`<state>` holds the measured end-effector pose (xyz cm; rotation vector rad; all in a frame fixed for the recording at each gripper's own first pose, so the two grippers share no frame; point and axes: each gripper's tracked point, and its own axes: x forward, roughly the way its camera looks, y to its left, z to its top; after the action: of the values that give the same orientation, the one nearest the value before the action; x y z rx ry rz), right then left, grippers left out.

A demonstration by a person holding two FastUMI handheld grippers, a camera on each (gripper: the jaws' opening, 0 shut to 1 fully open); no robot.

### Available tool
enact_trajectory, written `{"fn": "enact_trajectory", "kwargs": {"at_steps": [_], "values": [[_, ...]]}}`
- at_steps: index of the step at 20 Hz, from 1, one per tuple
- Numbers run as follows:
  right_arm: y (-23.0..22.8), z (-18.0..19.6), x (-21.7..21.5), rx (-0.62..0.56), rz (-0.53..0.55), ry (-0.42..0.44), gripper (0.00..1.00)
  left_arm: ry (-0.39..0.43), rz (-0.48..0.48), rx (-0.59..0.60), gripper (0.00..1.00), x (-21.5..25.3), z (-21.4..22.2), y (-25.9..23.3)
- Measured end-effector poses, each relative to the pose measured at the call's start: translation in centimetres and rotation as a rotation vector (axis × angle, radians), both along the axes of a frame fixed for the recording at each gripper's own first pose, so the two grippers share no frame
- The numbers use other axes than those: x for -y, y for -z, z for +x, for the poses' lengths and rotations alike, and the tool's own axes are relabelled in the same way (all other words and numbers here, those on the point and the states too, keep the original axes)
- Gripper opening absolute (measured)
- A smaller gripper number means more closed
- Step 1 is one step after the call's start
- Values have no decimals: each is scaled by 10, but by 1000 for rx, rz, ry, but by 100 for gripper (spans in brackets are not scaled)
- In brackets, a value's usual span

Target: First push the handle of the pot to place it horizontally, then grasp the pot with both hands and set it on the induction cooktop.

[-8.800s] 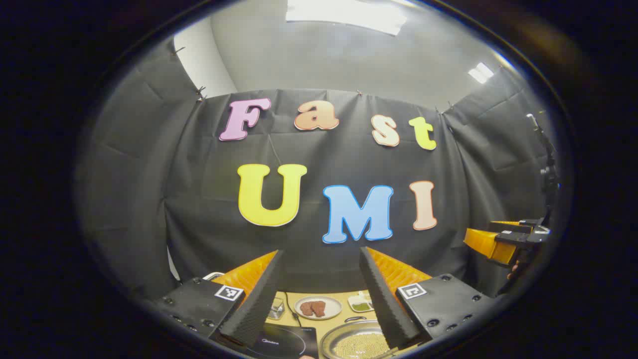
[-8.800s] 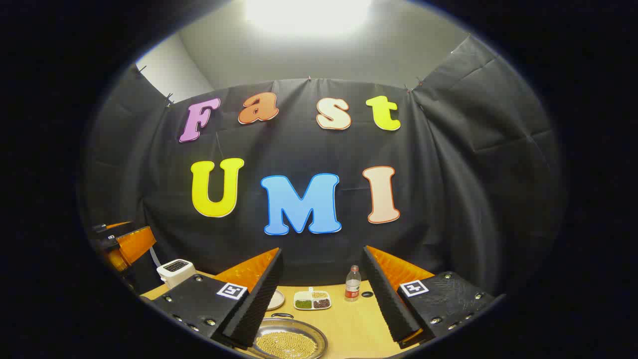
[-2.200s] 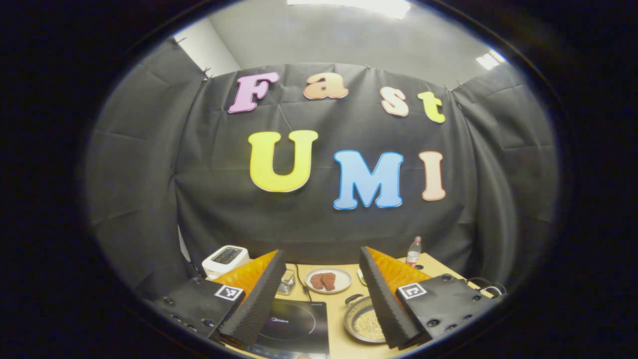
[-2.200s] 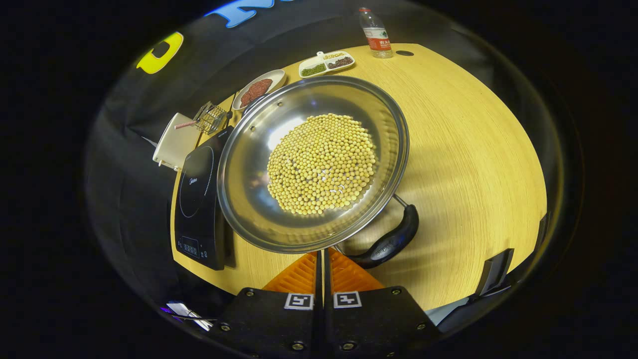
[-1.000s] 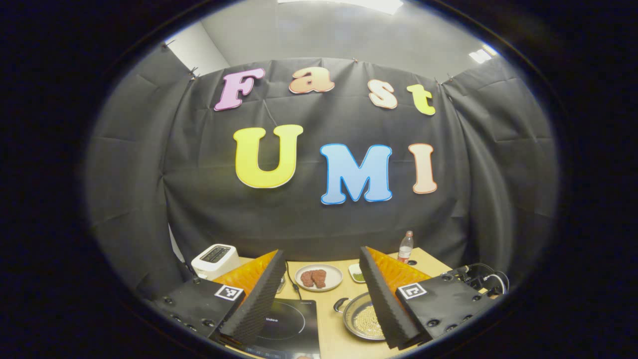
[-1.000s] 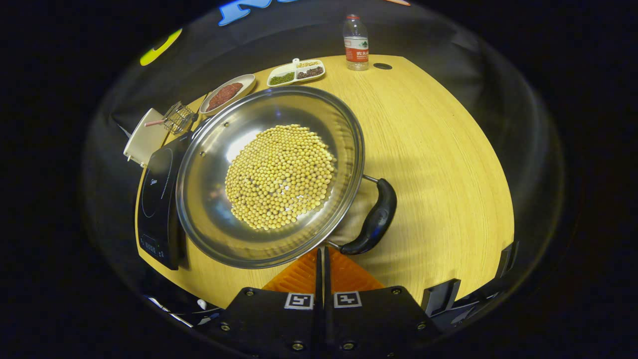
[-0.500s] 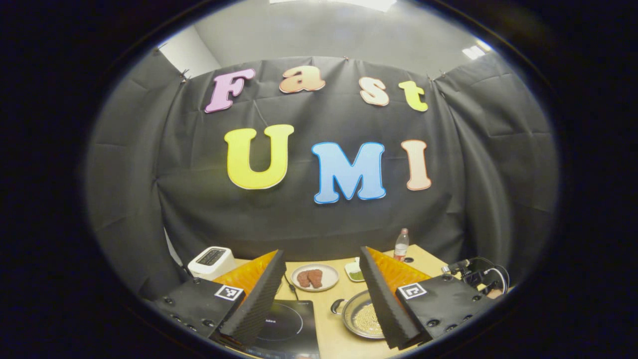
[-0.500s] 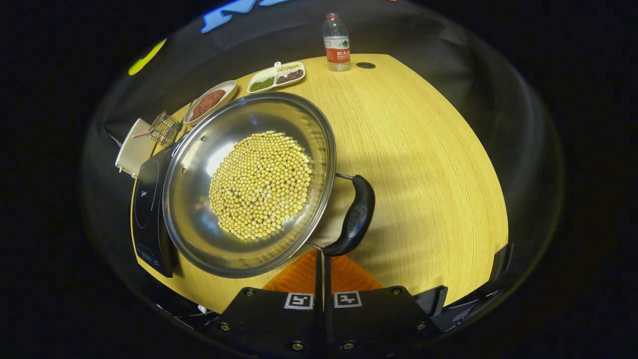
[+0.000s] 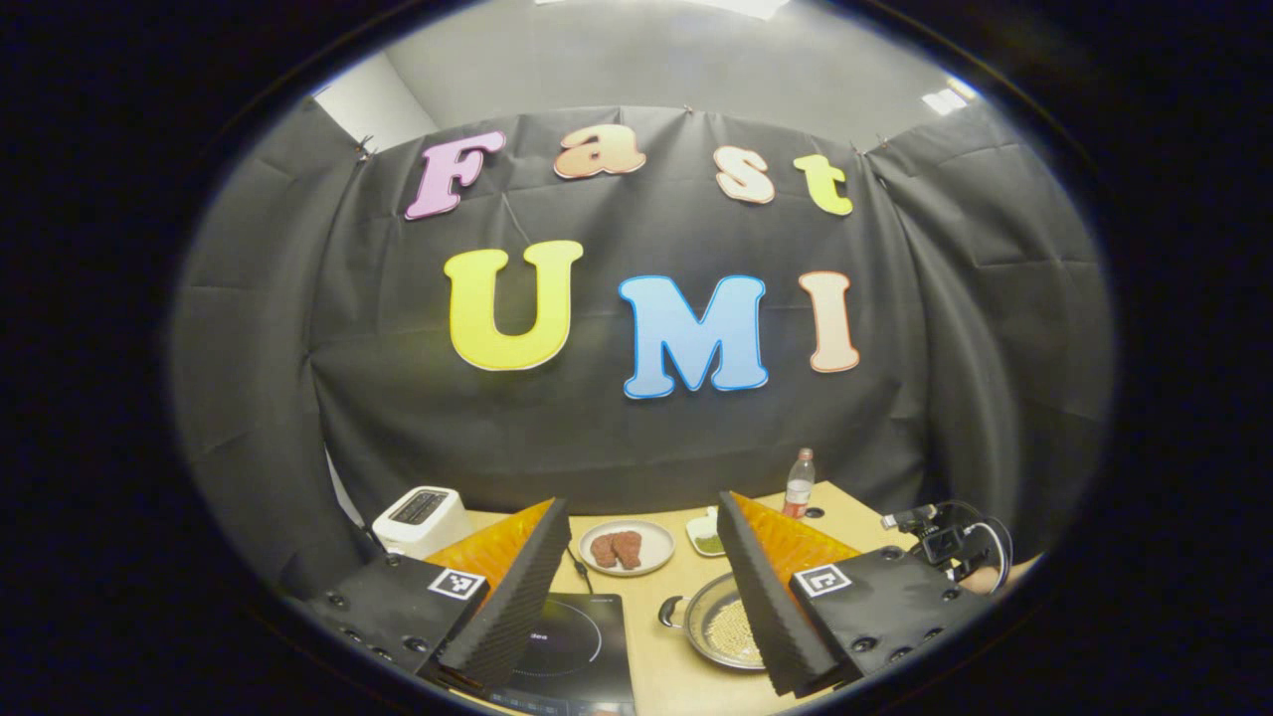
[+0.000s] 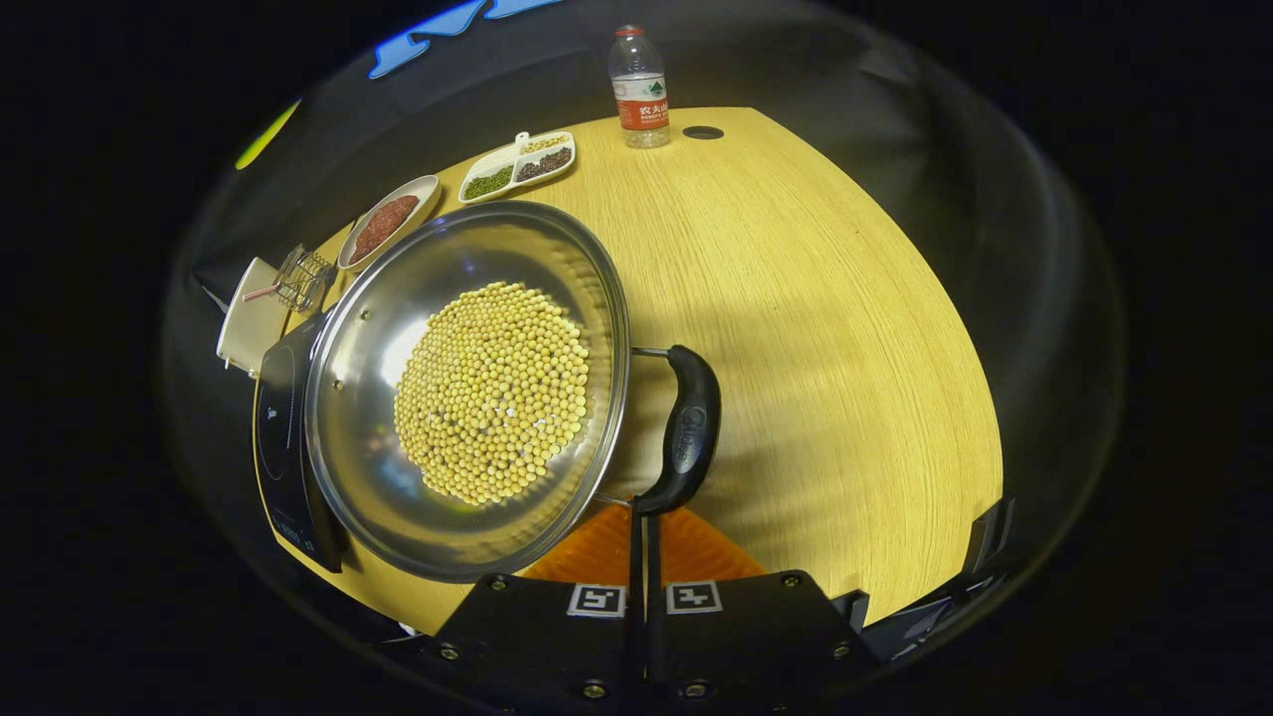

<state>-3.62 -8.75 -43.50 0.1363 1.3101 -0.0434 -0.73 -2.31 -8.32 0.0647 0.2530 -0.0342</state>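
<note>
A steel pot point(image 10: 358, 428) full of yellow beans sits on the wooden table point(image 10: 835, 328). Its black handle point(image 10: 688, 428) runs along the pot's right side, lower end nearest me. My right gripper point(image 10: 641, 522) is shut with nothing between its fingers, and its tip touches that lower end. The black induction cooktop point(image 10: 273, 418) lies just left of the pot, whose rim overlaps the cooktop's edge in the right gripper view. My left gripper point(image 9: 641, 597) hangs open above the table's near side, with the cooktop point(image 9: 582, 646) and the pot point(image 9: 699, 619) showing between its fingers.
A water bottle point(image 10: 636, 85), a divided dish of beans point(image 10: 517, 164) and a plate of meat point(image 10: 383, 219) stand along the far edge. A white toaster point(image 10: 244, 313) and a wire strainer point(image 10: 300, 278) sit beyond the cooktop. Bare wood spreads right of the pot.
The right gripper's shut tip has pushed the handle's lower end leftwards. The pot has turned and slid towards the cooktop. The left gripper stays open, its view barely shifted.
</note>
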Motion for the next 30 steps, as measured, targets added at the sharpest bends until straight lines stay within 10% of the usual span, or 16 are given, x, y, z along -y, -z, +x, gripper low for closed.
{"fn": "enact_trajectory", "kwargs": {"at_steps": [22, 24, 27, 30], "values": [[13, 49, 41, 9, -107, -22, 2, 24, -24, -154, 97, 7, 32, 79], [2, 46, 52, 51, -119, 0, 13, 38, -43, -205, 97, 11, 32, 106], [-14, 42, 59, 145, -95, 33, 75, 67, -61, -280, 95, 20, 34, 144], [-34, 43, 54, 249, -40, 65, 83, 92, -55, -358, 95, 26, 36, 186]]}}
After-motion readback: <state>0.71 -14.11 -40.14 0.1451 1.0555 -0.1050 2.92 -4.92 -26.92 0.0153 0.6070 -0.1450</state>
